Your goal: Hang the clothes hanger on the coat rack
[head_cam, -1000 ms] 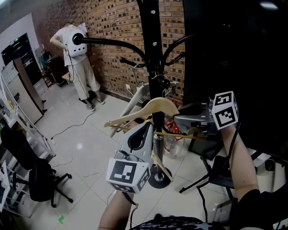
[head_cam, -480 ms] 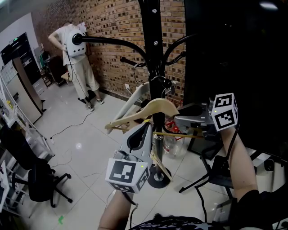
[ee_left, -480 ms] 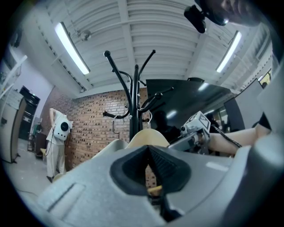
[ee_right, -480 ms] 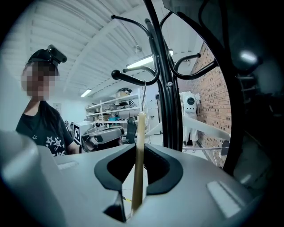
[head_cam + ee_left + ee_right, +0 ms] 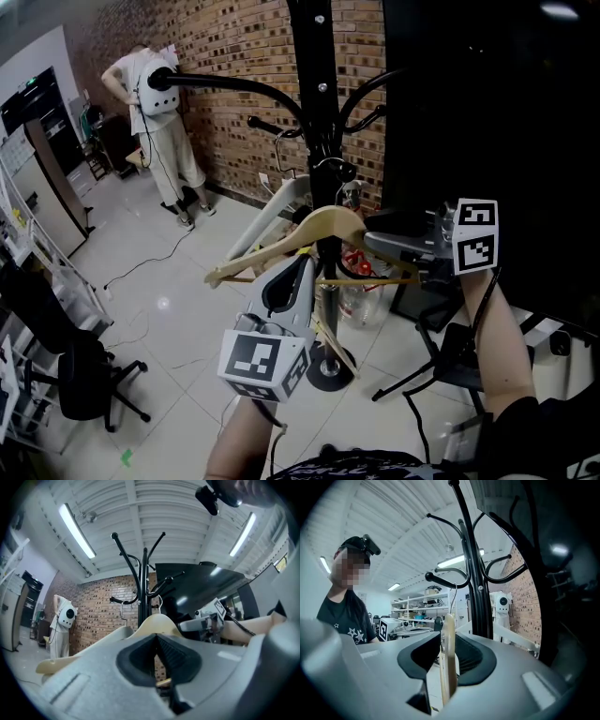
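A pale wooden hanger [image 5: 314,230] hangs tilted, left end low, in front of the black coat rack [image 5: 317,112]. Its wire hook [image 5: 330,165] sits at a short rack peg. My right gripper [image 5: 375,246] is level at the hanger's right arm. Its jaws are opening, with the wood [image 5: 448,648] edge-on between the pads and a slim gap on one side. My left gripper [image 5: 302,270] stays below the hanger's middle, pads together [image 5: 156,645]. A thin wooden piece [image 5: 163,682] shows at the base of its jaws, and a wooden stick [image 5: 335,349] juts out beneath it.
A person in white [image 5: 159,112] stands by the brick wall [image 5: 234,56] at the back left. Office chairs [image 5: 80,380] stand at the left and a dark chair [image 5: 455,361] at the right. A plastic bottle [image 5: 361,302] sits beside the rack's round base [image 5: 328,375].
The hanger's left end has dropped and swung out left, so it hangs more tilted. The right gripper has rolled a little and its cube sits squarer. The left gripper has stayed still.
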A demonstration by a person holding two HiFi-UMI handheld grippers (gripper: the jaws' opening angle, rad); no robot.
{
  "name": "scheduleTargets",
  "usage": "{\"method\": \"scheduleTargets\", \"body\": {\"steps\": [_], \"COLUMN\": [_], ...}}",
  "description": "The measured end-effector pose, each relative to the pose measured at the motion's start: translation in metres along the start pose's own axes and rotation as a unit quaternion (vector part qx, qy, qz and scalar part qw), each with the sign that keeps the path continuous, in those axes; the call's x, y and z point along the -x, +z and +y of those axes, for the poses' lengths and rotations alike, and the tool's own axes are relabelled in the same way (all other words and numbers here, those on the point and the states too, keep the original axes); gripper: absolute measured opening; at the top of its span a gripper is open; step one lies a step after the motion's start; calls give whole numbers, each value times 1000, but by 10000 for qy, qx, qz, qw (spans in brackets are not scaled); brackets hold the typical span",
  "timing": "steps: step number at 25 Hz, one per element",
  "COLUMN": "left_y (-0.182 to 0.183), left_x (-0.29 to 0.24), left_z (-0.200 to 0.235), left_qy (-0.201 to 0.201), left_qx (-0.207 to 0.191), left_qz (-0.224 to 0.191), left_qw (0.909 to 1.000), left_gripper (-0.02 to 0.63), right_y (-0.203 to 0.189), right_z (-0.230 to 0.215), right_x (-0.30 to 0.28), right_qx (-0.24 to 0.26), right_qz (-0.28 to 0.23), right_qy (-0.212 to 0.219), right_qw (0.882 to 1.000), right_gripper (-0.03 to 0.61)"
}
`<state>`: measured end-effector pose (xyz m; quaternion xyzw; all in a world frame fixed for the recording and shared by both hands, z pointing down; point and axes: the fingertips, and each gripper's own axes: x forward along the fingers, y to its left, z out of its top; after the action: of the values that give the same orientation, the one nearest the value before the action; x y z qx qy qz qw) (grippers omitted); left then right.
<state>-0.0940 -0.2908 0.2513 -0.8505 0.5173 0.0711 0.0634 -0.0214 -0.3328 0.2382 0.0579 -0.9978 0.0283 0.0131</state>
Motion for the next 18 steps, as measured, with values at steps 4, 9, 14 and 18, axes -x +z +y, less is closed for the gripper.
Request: {"method": "scheduleTargets", "body": {"steps": [4, 9, 14, 18], "left_y": [0, -2, 0, -3], "left_x": [1, 1, 3, 7], "left_z": [0, 1, 0, 2], "left_qy": [45, 43, 72, 88], "left_qx": [56, 21, 36, 15], "left_qz": [31, 39, 85, 53], "left_qw": [10000, 10000, 9999, 9999], "left_gripper": [3, 3, 3, 3], "right_y": [0, -2, -6, -4], "right_z": [-1, -2, -4, -11], "right_x": [2, -1, -6, -5], "right_qx": [112, 314, 508, 719], "right_qz": [-21, -33, 100, 39], "right_qy": [-72, -163, -320, -696], "right_qw": [9999, 9994, 9981, 9950], "right_gripper": [127, 190, 242, 252]}}
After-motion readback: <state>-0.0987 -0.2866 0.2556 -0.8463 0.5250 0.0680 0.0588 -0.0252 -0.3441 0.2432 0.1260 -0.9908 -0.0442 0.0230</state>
